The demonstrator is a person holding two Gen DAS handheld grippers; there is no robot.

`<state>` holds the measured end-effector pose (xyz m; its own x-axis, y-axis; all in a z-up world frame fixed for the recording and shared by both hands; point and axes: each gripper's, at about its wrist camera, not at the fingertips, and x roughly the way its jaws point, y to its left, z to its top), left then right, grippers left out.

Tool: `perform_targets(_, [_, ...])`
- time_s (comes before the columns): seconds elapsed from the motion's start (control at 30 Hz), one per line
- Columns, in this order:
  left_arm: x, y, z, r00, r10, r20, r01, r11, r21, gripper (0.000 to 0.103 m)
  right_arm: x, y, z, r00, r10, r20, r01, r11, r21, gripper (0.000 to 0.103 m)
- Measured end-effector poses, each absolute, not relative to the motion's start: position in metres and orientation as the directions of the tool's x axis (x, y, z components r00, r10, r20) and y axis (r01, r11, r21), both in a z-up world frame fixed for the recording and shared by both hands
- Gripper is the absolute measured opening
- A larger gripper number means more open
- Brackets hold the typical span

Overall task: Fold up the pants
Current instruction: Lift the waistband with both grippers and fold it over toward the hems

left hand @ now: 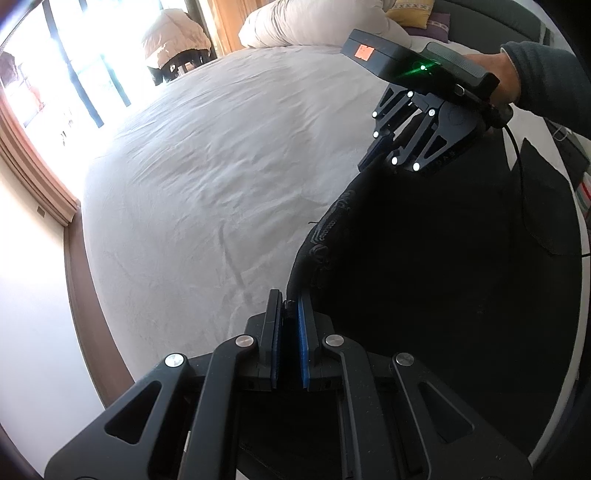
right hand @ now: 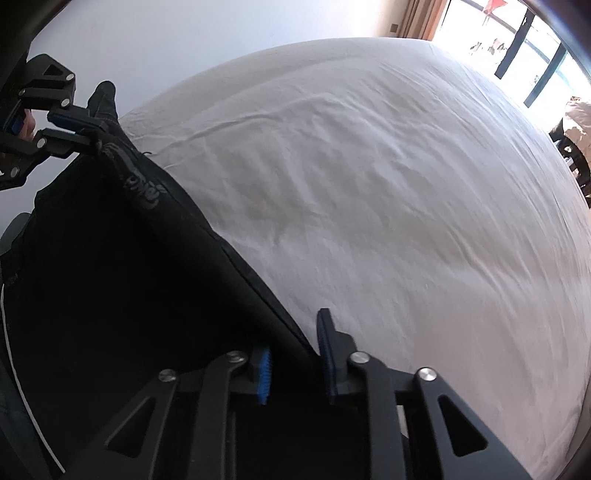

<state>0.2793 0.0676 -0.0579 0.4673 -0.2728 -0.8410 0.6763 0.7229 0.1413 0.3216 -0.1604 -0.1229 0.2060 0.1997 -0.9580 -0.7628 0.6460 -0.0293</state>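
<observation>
Black pants (left hand: 424,258) hang stretched between my two grippers above a bed with a white sheet (left hand: 229,155). My left gripper (left hand: 290,306) is shut on one end of the pants' patterned top edge. My right gripper (left hand: 380,158) shows at the upper right of the left wrist view, holding the other end of that edge. In the right wrist view the pants (right hand: 129,266) fill the lower left, and their edge runs between my right gripper's (right hand: 295,347) blue pads, which stand a little apart around the cloth. The left gripper (right hand: 86,122) shows at the upper left, pinching the cloth.
The white sheet (right hand: 388,192) spreads ahead of both grippers. Pillows and a duvet (left hand: 314,22) lie at the bed's head. A bright window (left hand: 55,62) and a chair with a beige jacket (left hand: 173,37) stand beyond the bed. A pale wall (right hand: 184,37) is at the side.
</observation>
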Motion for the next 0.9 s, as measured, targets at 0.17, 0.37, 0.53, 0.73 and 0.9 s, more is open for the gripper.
perform_targets(0.17, [0.279, 0.068, -0.058, 0.477, -0.276, -0.835, 0.661, 0.738, 0.133, 0.007, 0.32, -0.154, -0.119, 0.23, 0.188, -0.955, -0.741, 0.67, -0.046, 0.008])
perform_targets(0.37, [0.266, 0.069, -0.056, 0.484, -0.289, -0.826, 0.641, 0.76, 0.109, 0.007, 0.304, -0.15, -0.113, 0.263, 0.188, -0.946, -0.693, 0.72, -0.049, 0.005])
perform_targets(0.53, [0.249, 0.063, -0.056, 0.483, -0.305, -0.821, 0.637, 0.766, 0.09, 0.007, 0.285, -0.138, -0.103, 0.311, 0.208, -0.928, -0.639, 0.768, -0.043, 0.005])
perform_targets(0.73, [0.224, 0.061, -0.055, 0.476, -0.325, -0.817, 0.624, 0.78, 0.053, 0.007, 0.258, -0.131, -0.095, 0.356, 0.273, -0.894, -0.557, 0.83, 0.032, 0.005])
perform_targets(0.9, [0.192, 0.065, -0.057, 0.469, -0.331, -0.819, 0.617, 0.786, 0.036, 0.007, 0.216, -0.121, -0.094, 0.361, 0.321, -0.875, -0.548, 0.833, 0.079, 0.005])
